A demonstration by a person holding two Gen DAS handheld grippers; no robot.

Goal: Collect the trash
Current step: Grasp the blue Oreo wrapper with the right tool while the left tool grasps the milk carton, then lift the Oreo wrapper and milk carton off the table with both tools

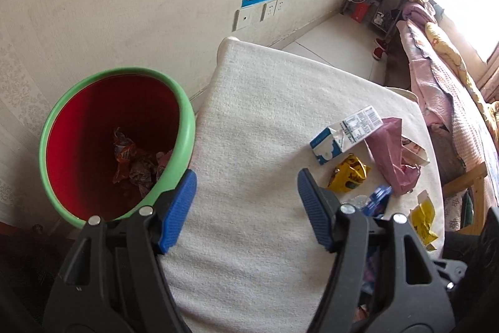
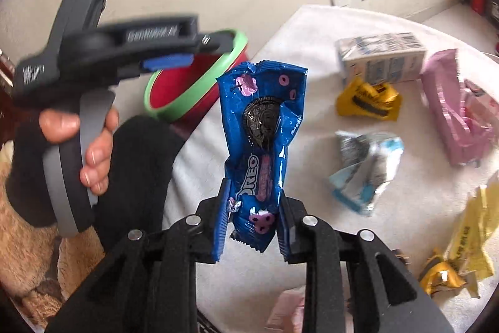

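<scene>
I have the right gripper (image 2: 254,225) closed on the lower end of a blue Oreo wrapper (image 2: 262,145); the wrapper stands up out of the pads, its long axis pointing away from me and lifted off the white cloth (image 2: 312,255). The bin (image 2: 199,102), red inside with a green rim, lies to the far left of that wrapper, off the left edge of the cloth; so I judge the coming move to be a carry leftward and away, then a release over the rim. The left gripper (image 1: 246,208) is wide open and holds nothing; it hovers above the cloth with its left pad just beside the bin's near rim (image 1: 174,177), so it is the nearer one to the bin, though the right one has the load.

Counting what is left on the cloth to the right: one white-and-blue carton (image 2: 380,58); one pink bag (image 2: 455,111); one silver-and-pale-blue crumpled wrapper (image 2: 365,167); two yellow wrappers, one far (image 2: 368,100) and one near at the right edge (image 2: 455,258). One bin only; a few crumpled wrappers (image 1: 134,164) already lie at its bottom, too tangled to count.
</scene>
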